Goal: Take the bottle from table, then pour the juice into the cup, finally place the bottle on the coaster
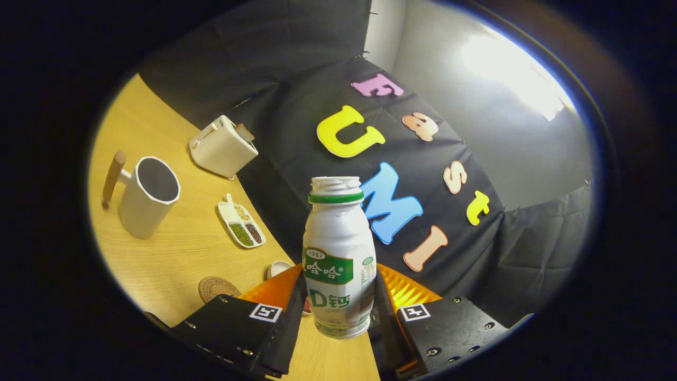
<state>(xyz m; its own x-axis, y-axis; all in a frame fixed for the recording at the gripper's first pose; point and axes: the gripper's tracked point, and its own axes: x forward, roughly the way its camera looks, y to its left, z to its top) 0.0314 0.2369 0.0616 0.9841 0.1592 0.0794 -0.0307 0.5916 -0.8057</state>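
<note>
**Bottle held between the gripper's fingers above the table**

The bottle (339,259) is clamped between the two fingers of the gripper (338,307), one finger pressed against each side of its lower body. It is held upright relative to the fingers, with its open, capless neck and green collar ring pointing away from the gripper. Its base is seen raised off the wooden table (174,248), which appears tilted.

All other things are placed with the bottle as landmark. The cup (147,196), a white mug with a wooden handle, is seen well to the left of the bottle and beyond it, standing on the table. The round coaster (216,288) lies left of the bottle's base, just beside the left finger. A small white bowl (278,268) is seen close to the bottle's left side, partly hidden behind the finger. A divided dish of beans (241,226) lies between the bottle and the cup. A toaster (222,146) stands farther back, left of the bottle's neck, by the booth's wall.
</note>
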